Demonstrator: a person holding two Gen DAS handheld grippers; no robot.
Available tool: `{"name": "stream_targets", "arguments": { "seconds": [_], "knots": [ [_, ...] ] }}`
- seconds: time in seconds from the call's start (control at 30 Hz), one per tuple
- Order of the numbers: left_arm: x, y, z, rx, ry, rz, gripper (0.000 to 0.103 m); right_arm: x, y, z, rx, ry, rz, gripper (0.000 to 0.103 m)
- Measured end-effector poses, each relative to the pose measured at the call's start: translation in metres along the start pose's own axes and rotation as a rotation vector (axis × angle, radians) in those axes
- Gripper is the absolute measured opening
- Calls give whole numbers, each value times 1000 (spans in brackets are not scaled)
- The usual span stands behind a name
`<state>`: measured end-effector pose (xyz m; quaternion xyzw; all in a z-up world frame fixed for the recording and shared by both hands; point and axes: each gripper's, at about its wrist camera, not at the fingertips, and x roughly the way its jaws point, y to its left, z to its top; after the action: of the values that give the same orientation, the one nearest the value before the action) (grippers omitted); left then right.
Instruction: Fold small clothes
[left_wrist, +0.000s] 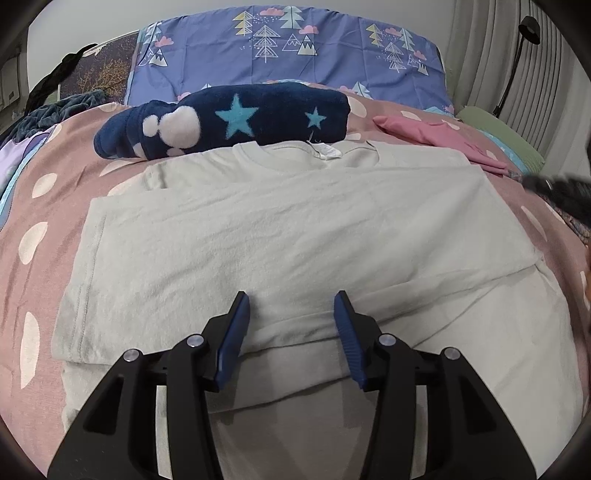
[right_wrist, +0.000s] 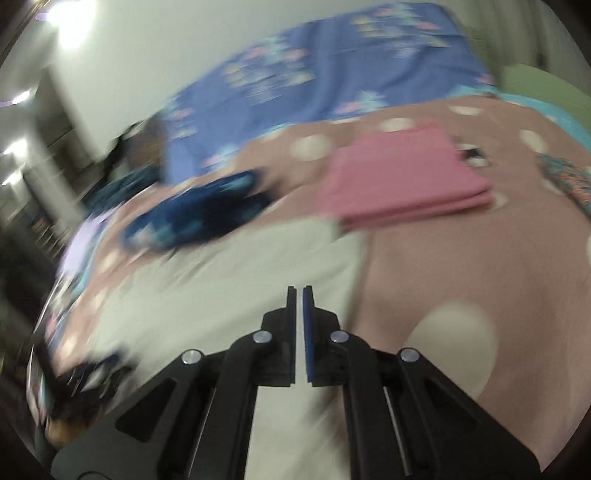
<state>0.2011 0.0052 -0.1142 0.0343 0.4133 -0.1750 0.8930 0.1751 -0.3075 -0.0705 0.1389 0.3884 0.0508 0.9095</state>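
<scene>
The pale grey T-shirt (left_wrist: 280, 236) lies spread flat on the pink dotted bedspread (left_wrist: 22, 295), filling the middle of the left wrist view, its collar toward the top. The left gripper (left_wrist: 291, 308) hangs at the bottom centre over the shirt's lower fold, jaws apart and holding nothing. In the blurred right wrist view, the right gripper (right_wrist: 299, 295) is clenched empty above the shirt's right edge. Behind lie a navy star blanket (left_wrist: 236, 118) and folded pink cloth (right_wrist: 402, 173).
</scene>
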Motion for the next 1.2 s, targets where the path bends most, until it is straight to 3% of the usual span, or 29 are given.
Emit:
{"name": "stream_targets", "arguments": {
  "seconds": [0.07, 0.13, 0.2, 0.27, 0.33, 0.43, 0.53, 0.73, 0.87, 1.03, 1.2],
  "knots": [
    [-12, 0, -1, -32, -14, -20, 50, 19, 2, -35, -89, 113, -167, 3],
    [-29, 0, -6, -34, -44, -77, 58, 25, -12, -53, -86, 83, -126, 0],
    [-32, -2, -19, 28, -28, -14, 61, 19, -22, -45, 21, 99, -80, 0],
    [-19, 1, -31, 75, 45, 46, 61, 17, -19, -43, 53, 101, -91, 0],
    [-36, 8, -31, 39, 14, 34, 61, 7, -7, -44, 33, 82, -124, 0],
    [-72, 17, -37, 17, -54, 18, 61, -23, 2, -61, 9, 46, -102, 6],
    [-101, 28, -55, 39, -87, 61, 63, -57, -4, -81, -12, 27, -127, 9],
    [-122, 64, -104, 5, -1, 102, 68, -97, -26, -125, 41, 62, -51, 14],
    [-131, 85, -134, -49, 55, 43, 68, -107, -37, -152, 81, 98, 5, 14],
    [-145, 90, -155, -63, 64, -36, 60, -115, -36, -176, 109, 121, 82, 19],
    [-162, 80, -185, -31, 44, -119, 59, -130, -34, -198, 105, 137, 131, 21]
  ]
}}
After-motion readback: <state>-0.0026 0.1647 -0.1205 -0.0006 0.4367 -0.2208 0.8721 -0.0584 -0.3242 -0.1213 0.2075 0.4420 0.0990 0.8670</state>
